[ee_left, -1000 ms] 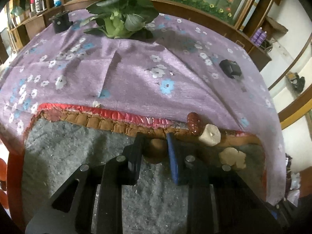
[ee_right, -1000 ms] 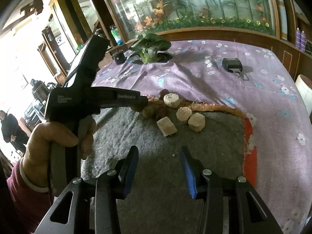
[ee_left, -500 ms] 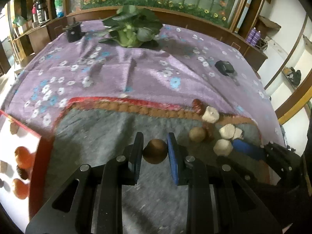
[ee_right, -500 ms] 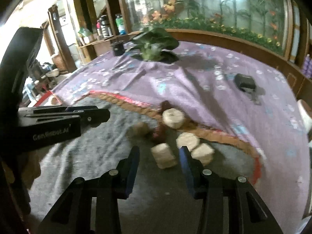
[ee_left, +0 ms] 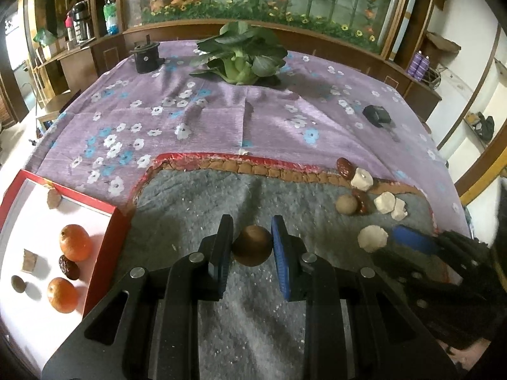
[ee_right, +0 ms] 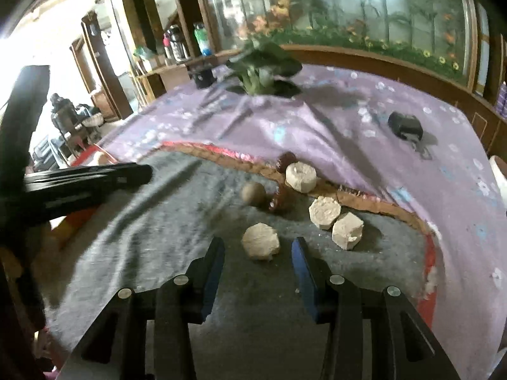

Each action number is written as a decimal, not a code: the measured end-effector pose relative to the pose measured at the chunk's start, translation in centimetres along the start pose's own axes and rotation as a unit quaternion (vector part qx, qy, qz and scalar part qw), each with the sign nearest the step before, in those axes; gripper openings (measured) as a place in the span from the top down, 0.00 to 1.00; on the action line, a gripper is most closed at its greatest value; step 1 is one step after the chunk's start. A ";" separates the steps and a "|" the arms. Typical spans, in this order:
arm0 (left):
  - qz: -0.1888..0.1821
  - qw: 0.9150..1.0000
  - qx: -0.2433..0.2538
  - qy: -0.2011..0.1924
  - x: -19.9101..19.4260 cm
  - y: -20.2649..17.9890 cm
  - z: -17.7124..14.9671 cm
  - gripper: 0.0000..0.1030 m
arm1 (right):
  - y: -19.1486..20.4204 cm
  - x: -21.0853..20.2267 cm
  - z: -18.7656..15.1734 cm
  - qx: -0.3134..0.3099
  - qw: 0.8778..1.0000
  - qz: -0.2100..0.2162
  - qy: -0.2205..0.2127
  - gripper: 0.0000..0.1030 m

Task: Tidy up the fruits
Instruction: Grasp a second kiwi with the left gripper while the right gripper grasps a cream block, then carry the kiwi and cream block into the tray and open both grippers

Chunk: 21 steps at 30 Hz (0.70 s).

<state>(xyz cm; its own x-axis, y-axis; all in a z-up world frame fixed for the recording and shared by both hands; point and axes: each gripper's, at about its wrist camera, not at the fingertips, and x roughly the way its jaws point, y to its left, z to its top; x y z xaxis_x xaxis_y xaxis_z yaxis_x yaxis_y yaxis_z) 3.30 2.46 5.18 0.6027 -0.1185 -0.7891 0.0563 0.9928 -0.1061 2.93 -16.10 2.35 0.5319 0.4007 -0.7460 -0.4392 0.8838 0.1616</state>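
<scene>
My left gripper (ee_left: 252,243) is shut on a round brown fruit (ee_left: 252,249) and holds it above the grey felt. A red-rimmed white tray (ee_left: 101,247) at the left holds two oranges (ee_left: 74,242), a dark date (ee_left: 69,267) and small bits. My right gripper (ee_right: 258,253) is open, its jaws on either side of a pale chunk (ee_right: 260,240) on the felt. Beyond lie another brown fruit (ee_right: 253,193), red dates (ee_right: 280,199) and more pale chunks (ee_right: 324,212). The right gripper also shows in the left wrist view (ee_left: 412,243).
A purple flowered cloth (ee_left: 221,120) covers the table beyond the felt. A leafy green vegetable (ee_left: 240,53), a black cup (ee_left: 145,55) and a small black box (ee_left: 377,115) sit on it. The left gripper's body (ee_right: 79,183) reaches in at the left of the right wrist view.
My left gripper lifted the brown fruit away from the pile and moved left, bringing the tray into view. My right gripper advanced to the nearest pale chunk.
</scene>
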 end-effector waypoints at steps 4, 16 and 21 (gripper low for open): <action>0.002 1.000 0.009 -0.003 -0.6 0.0 -0.6 0.77 | 0.5 2.3 0.4 -0.013 0.999 -0.033 0.022 0.73; -0.002 1.000 0.006 -0.031 -6.1 3.3 -3.1 0.77 | 5.0 -3.1 -1.1 -0.015 0.999 0.016 -0.026 0.73; 0.028 0.998 0.004 -0.047 -8.3 5.2 -4.2 0.77 | 8.8 -3.3 -0.9 -0.028 0.998 0.049 -0.031 0.73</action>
<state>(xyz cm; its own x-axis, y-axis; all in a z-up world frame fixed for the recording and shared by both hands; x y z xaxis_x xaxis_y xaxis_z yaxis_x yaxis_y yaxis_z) -4.73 8.56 8.64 0.6771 -0.0600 -0.7334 0.0261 0.9980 -0.0576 -3.38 -9.91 5.65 0.5276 0.4997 -0.6870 -0.5293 0.8259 0.1943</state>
